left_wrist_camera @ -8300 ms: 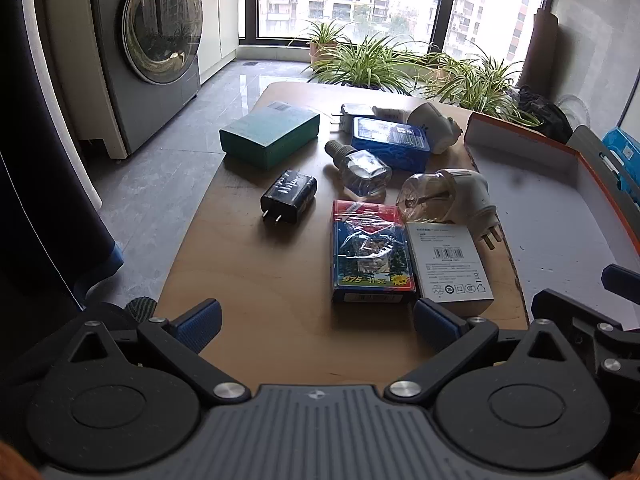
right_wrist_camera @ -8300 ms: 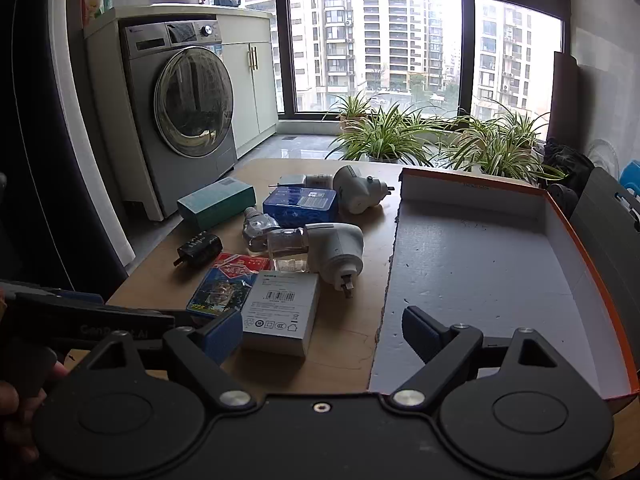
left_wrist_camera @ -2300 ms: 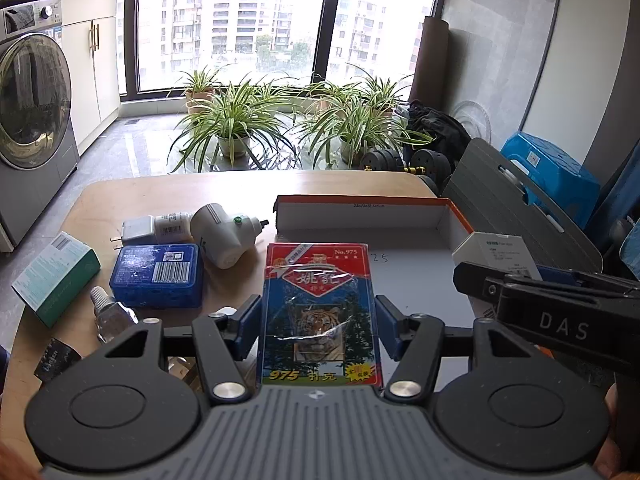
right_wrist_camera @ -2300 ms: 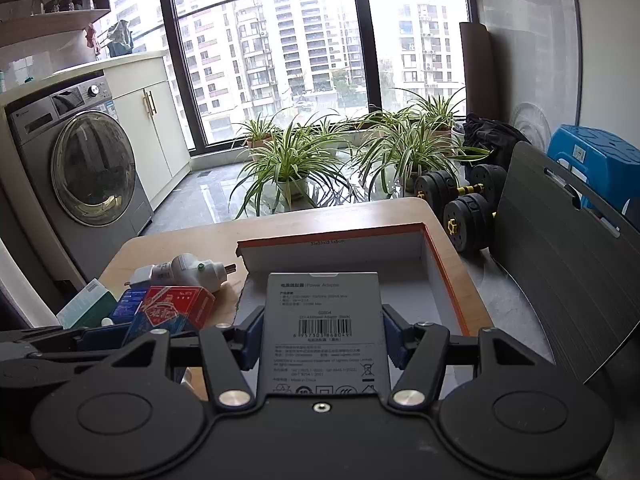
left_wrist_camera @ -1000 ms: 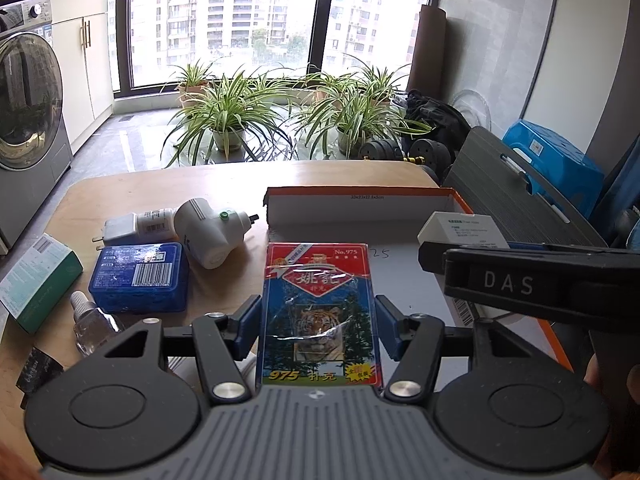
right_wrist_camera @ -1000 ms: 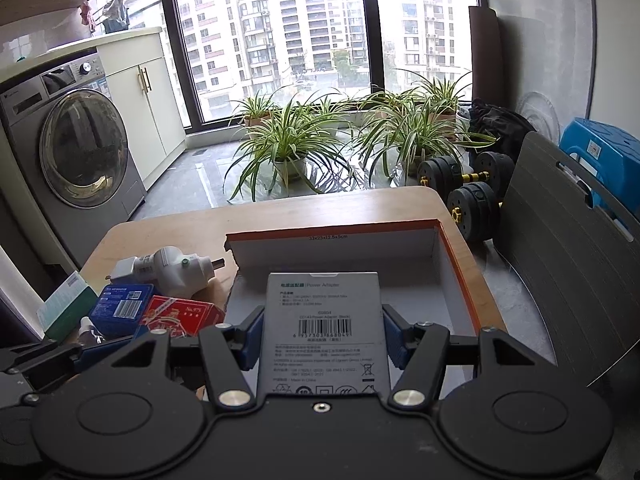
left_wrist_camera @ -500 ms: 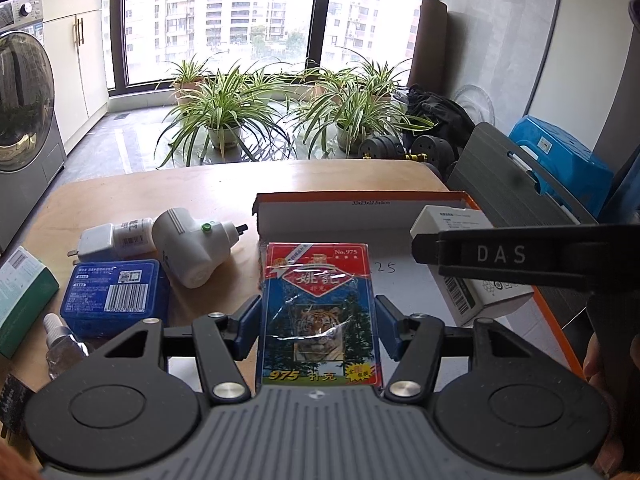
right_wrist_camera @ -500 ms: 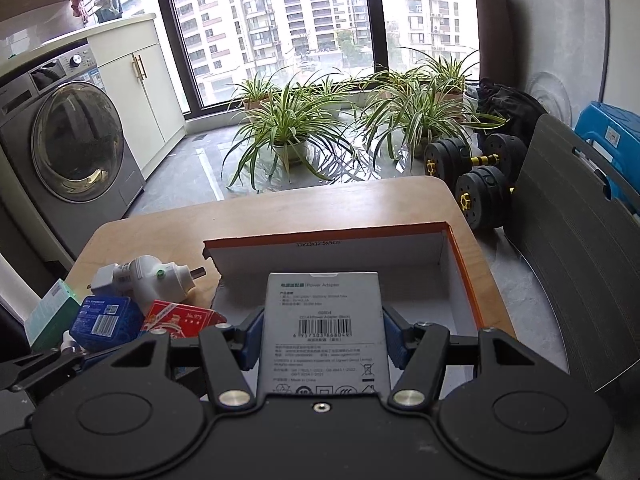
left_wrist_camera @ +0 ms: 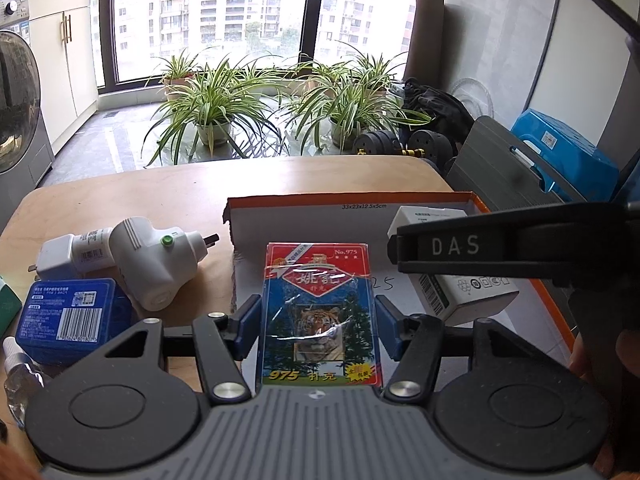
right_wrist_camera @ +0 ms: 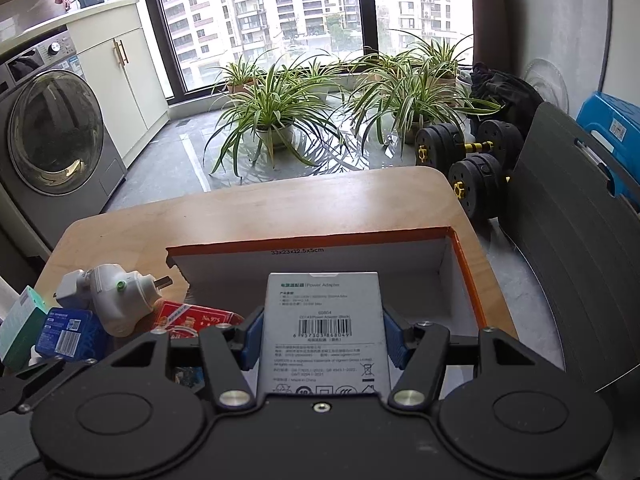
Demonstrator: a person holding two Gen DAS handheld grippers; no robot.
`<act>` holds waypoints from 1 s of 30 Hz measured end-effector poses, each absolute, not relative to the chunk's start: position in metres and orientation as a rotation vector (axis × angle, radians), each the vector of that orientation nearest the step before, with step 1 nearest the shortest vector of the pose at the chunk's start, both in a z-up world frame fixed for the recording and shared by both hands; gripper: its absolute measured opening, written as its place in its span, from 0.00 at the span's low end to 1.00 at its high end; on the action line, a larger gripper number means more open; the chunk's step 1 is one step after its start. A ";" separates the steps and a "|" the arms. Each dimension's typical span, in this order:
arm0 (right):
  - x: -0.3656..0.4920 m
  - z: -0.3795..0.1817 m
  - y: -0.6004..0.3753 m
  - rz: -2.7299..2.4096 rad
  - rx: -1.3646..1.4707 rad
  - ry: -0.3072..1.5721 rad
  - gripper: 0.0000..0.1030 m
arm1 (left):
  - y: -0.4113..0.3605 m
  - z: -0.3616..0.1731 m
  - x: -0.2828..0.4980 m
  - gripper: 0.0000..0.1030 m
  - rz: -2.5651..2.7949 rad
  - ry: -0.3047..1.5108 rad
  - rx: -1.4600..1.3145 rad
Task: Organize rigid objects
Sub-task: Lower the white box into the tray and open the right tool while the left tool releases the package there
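Over the tray (left_wrist_camera: pixel 532 292), a shallow cardboard box with orange outer walls and a white matte floor, both tongs are hovering with loads. The left tongs (left_wrist_camera: pixel 318 328) are pinching a card pack (left_wrist_camera: pixel 318 308), a flat rectangular carton in crinkled glossy film with a tiger printed on it, its blue pads pressing both long edges. The right tongs (right_wrist_camera: pixel 323 338) are clamping an adapter box (right_wrist_camera: pixel 323 320), a smooth white carton with a barcode, the same way; in the left view that box (left_wrist_camera: pixel 460 296) is hanging just above the tray's right side. On the rounded wooden surface (left_wrist_camera: pixel 160 196) left of the tray are lying a bulky white plastic plug (left_wrist_camera: pixel 156 264), a smaller white charger (left_wrist_camera: pixel 72 256) touching it, a ribbed blue plastic case (left_wrist_camera: pixel 68 316) and a clear glassy bottle (left_wrist_camera: pixel 18 376) at the edge.
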State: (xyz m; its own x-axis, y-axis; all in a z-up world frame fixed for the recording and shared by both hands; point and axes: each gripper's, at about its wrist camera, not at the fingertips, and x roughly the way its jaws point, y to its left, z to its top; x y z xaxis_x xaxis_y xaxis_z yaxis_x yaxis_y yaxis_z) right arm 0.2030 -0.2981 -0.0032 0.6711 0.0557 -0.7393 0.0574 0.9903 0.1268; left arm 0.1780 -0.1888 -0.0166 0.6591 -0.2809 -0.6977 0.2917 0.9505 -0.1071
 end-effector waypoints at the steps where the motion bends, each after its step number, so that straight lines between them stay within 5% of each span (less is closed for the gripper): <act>1: 0.206 -0.005 -0.298 0.000 0.148 0.839 0.69 | -0.189 -0.018 0.179 0.59 -0.318 0.787 0.013; 6: 0.207 -0.007 -0.298 0.010 0.147 0.832 0.76 | -0.193 -0.020 0.185 0.60 -0.329 0.785 0.006; 9: 0.199 -0.003 -0.302 0.009 0.163 0.822 0.76 | -0.192 -0.014 0.179 0.79 -0.339 0.766 -0.002; 17: 0.158 0.026 -0.306 -0.031 0.139 0.733 0.78 | -0.182 0.008 0.156 0.91 -0.314 0.761 0.012; 30: 0.096 0.044 -0.292 -0.019 0.166 0.712 0.82 | -0.147 0.027 0.112 0.97 -0.242 0.759 -0.013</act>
State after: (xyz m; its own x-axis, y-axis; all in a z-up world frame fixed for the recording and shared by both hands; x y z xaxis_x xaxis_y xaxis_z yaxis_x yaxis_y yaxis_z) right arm 0.0963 -0.2922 0.0439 0.7577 0.0391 -0.6514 0.0739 0.9866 0.1451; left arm 0.1121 -0.1474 0.0271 0.6992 -0.2219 -0.6796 0.2124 0.9722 -0.0989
